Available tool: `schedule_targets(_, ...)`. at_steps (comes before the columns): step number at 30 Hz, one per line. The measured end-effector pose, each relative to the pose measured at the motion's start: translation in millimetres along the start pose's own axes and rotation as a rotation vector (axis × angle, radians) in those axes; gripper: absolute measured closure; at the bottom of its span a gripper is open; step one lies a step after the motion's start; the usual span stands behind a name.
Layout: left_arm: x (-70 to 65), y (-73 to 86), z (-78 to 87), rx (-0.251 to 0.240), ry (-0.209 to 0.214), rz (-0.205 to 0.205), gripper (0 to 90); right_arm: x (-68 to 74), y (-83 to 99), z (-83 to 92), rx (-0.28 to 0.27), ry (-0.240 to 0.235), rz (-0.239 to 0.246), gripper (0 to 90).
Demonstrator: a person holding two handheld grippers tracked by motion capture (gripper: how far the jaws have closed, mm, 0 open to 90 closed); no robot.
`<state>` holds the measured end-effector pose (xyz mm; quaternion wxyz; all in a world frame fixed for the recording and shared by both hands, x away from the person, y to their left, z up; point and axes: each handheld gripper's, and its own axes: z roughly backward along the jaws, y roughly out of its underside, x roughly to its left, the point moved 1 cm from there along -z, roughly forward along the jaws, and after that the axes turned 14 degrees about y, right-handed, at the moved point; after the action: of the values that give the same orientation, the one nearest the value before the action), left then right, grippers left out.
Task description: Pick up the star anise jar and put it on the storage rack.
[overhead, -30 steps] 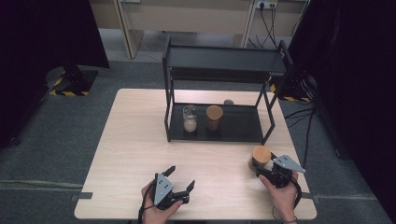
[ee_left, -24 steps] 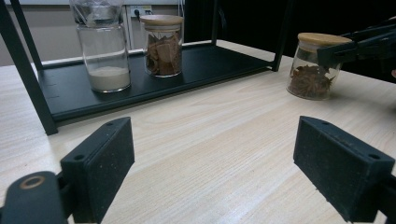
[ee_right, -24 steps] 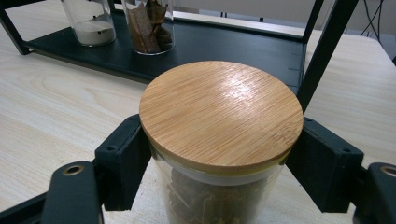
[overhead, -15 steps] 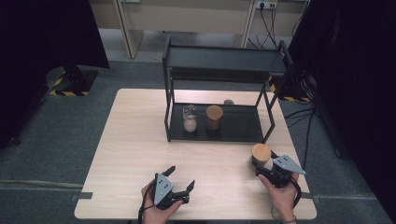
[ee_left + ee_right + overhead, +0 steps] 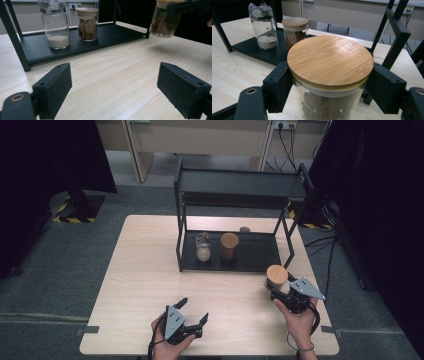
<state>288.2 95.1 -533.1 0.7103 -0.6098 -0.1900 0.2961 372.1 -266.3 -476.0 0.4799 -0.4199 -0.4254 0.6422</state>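
A glass jar with a bamboo lid and brown pieces inside hangs just above the table at the right, its shadow on the wood below. My right gripper is shut on its glass body below the lid; in the right gripper view the pads press both sides of the jar. The left gripper view shows the same jar lifted at the upper right. My left gripper stands open near the table's front edge, with bare wood between its jaws.
A black two-tier rack stands at the back of the wooden table. Its lower shelf holds a jar of white powder and a wooden-lidded jar. A small round thing lies behind the rack.
My right gripper has risen a little with the bamboo-lidded jar, lifting it off the table. The left gripper has stayed in place.
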Motion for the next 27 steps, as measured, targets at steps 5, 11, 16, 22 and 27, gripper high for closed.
schedule_targets(5, 0.2, 0.0, 0.1, -0.001, 0.001, 0.002, 12.1, 3.1, -8.8, -5.5, -0.012, 0.004, -0.006, 25.8)
schedule_targets(11, 0.1, 0.1, 0.1, -0.002, 0.001, 0.001, 12.1, 5.9, -17.0, -12.7, -0.019, 0.007, -0.003, 25.8)
schedule_targets(16, 0.2, 0.1, 0.2, -0.002, 0.001, 0.002, 12.1, 7.7, -20.9, -17.9, -0.019, 0.007, -0.011, 25.8)
schedule_targets(22, 0.1, 0.0, 0.1, -0.001, 0.001, 0.001, 12.1, 10.9, -26.4, -24.4, -0.023, 0.009, -0.019, 25.8)
schedule_targets(27, 0.4, 0.1, 0.3, -0.003, 0.001, 0.005, 12.1, 14.8, -33.3, -30.3, -0.030, 0.010, -0.023, 25.8)
